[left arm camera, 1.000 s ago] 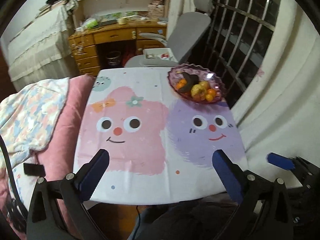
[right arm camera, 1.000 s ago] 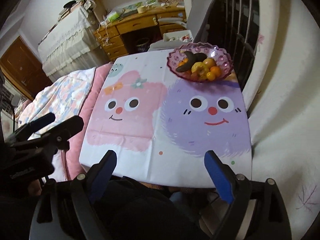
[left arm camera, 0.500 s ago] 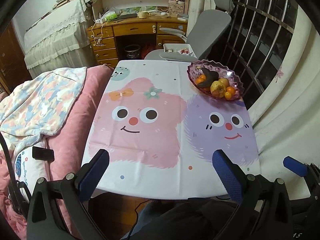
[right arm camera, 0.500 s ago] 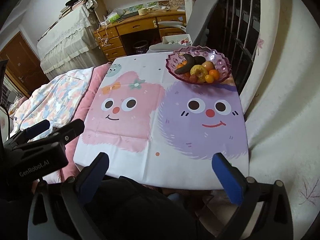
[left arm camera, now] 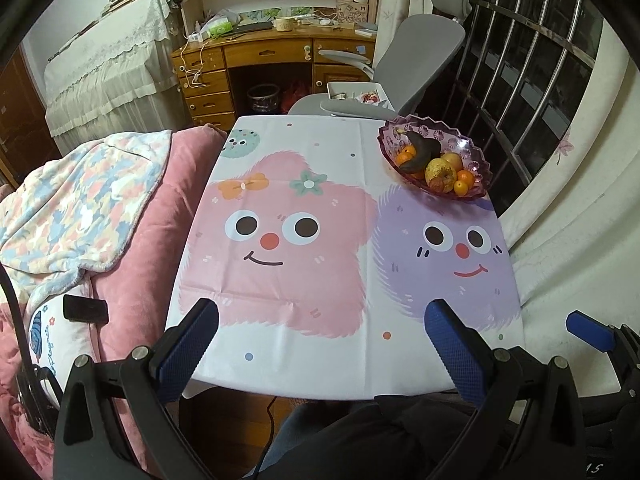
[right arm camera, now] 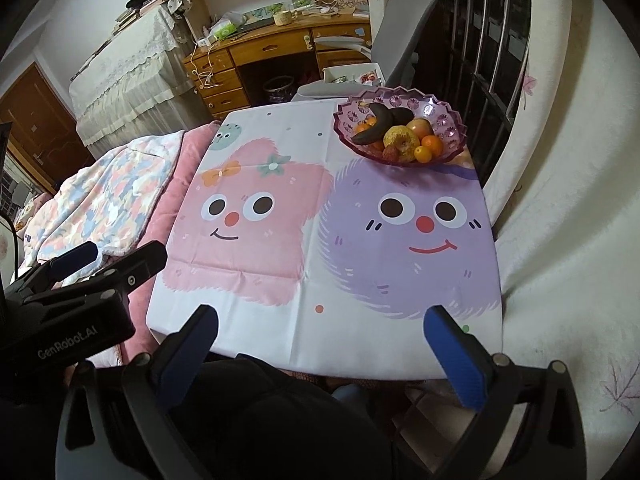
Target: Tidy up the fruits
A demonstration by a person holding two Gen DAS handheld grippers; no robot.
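Observation:
A purple glass fruit bowl (left arm camera: pixel 476 158) (right arm camera: pixel 448 118) stands at the table's far right corner. It holds a dark banana (left arm camera: pixel 420 154) (right arm camera: pixel 378 126), a yellow pear-like fruit (left arm camera: pixel 440 174) (right arm camera: pixel 400 140) and several small oranges (left arm camera: pixel 464 178) (right arm camera: pixel 432 145). My left gripper (left arm camera: pixel 322 322) hangs open over the table's near edge, nothing between its blue pads. My right gripper (right arm camera: pixel 322 330) is also wide open and empty, far from the bowl. The left gripper's body (right arm camera: pixel 72 300) shows at the left of the right wrist view.
The table wears a cloth (left arm camera: pixel 288 248) printed with pink and purple cartoon faces. A pink bed with a patterned blanket (left arm camera: pixel 80 200) borders its left side. Behind stand a grey office chair (left arm camera: pixel 416 56), a wooden desk (left arm camera: pixel 260 60) and a barred window (left arm camera: pixel 532 60).
Both views have shifted so that the table sits more centred and the bowl has moved right in the left wrist view. The right gripper's jaws stand wider than a second ago.

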